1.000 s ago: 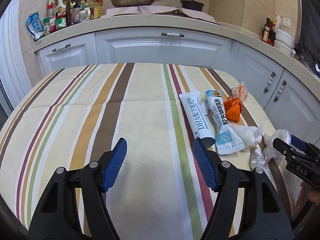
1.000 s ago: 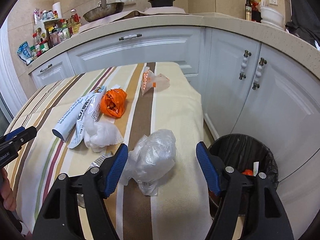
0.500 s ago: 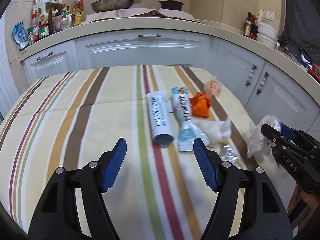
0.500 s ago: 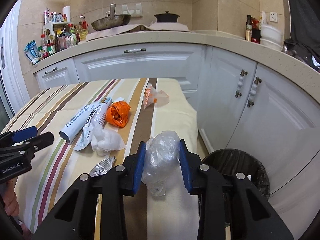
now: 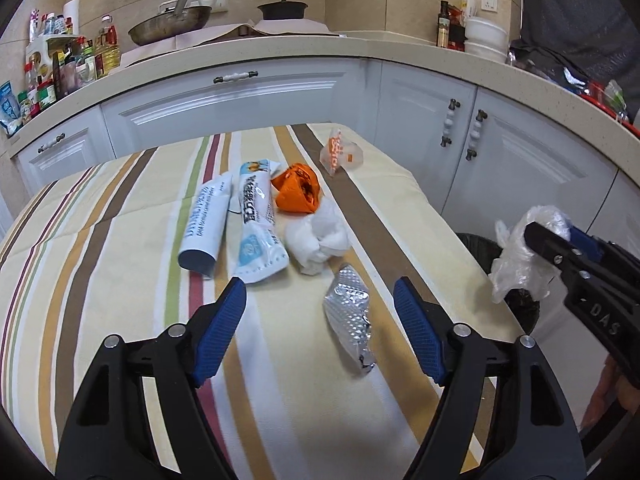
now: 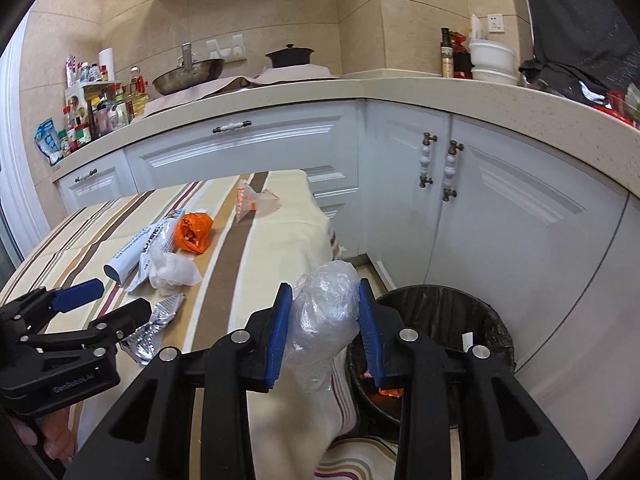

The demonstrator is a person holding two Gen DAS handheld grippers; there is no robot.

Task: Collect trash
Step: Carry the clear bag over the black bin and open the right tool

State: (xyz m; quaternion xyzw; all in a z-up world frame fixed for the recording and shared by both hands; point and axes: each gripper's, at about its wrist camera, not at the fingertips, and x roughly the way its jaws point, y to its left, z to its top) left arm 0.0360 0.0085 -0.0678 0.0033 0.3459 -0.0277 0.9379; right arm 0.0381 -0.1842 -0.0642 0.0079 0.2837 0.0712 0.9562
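2 tools are in view above a striped desk. The right tool is clamped on a crumpled clear plastic bag, its blue pads pressing both sides of the wad, and the bag hangs clear of the desk, past the desk's edge and just beside a black-lined trash bin that stands on the floor below and to the right of this tool. Something orange and a white slip lie inside the bin.

The left tool has its jaws spread wide with nothing between them. Just ahead of it, between its 2 pads, a silver foil wrapper lies flat on the desk. Farther ahead of this tool sit a wad of white tissue, a white tube and a white and blue sachet side by side, then a crumpled orange wrapper, and farthest off a clear packet with orange print near the desk's far edge. In the left wrist view the right tool appears at the right, well apart from the foil wrapper, with the bag in its grip over the bin.
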